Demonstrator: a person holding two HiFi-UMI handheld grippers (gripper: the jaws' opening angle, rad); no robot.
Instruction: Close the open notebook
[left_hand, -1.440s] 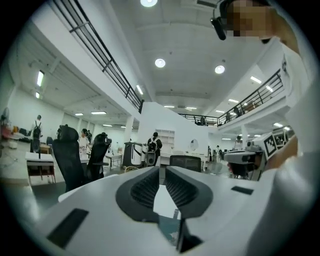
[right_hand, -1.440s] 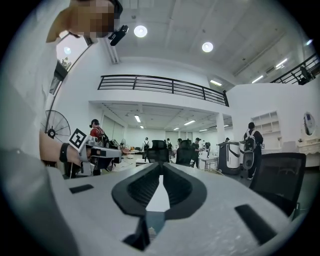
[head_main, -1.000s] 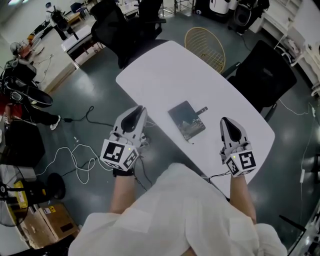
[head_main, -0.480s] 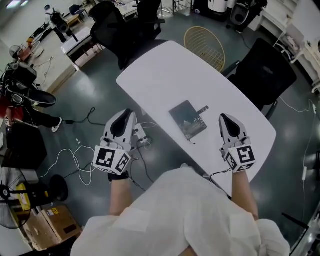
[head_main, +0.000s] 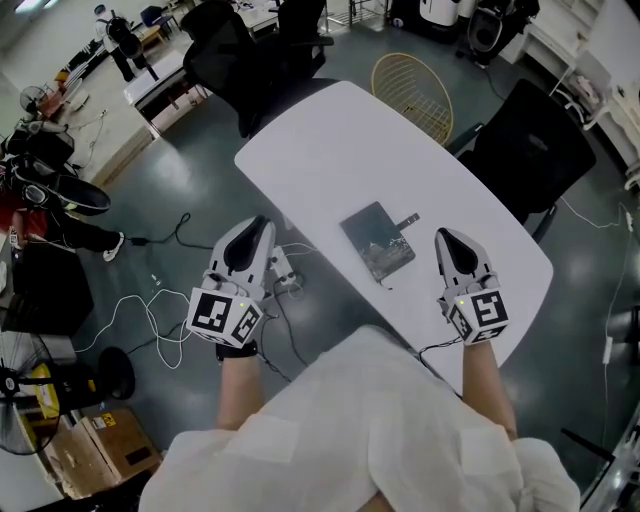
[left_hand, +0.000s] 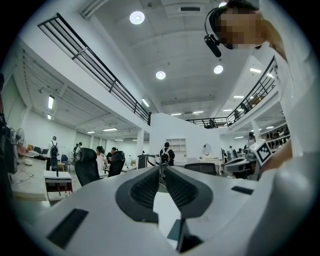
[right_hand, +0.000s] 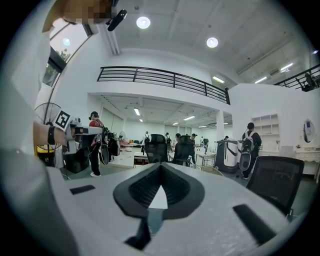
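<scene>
The notebook (head_main: 377, 243) looks already shut on the desk (head_main: 330, 140). My left gripper (head_main: 257, 224) at its 9 o'clock and right gripper (head_main: 446, 238) at 3 have fingers closed, empty. I'd simply withdraw.

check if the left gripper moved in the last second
Yes. The left gripper drew left, away from the edge of the white table, and hangs over the floor.

White shirt (head_main: 370, 430); grey left tool (head_main: 256, 224) and right tool (head_main: 446, 238) carry marker cubes (head_main: 225, 317).

1. Flat dark-grey rectangular notebook (head_main: 376, 243): pale mottled picture on its cover.
2. Long rounded table (head_main: 330, 150): plain white.
3. Pale-grey plastic left gripper (head_main: 262, 223) and right gripper (head_main: 443, 236): black pads, black-and-white marker cubes.
4. Round wire basket (head_main: 412, 92): tan.
</scene>
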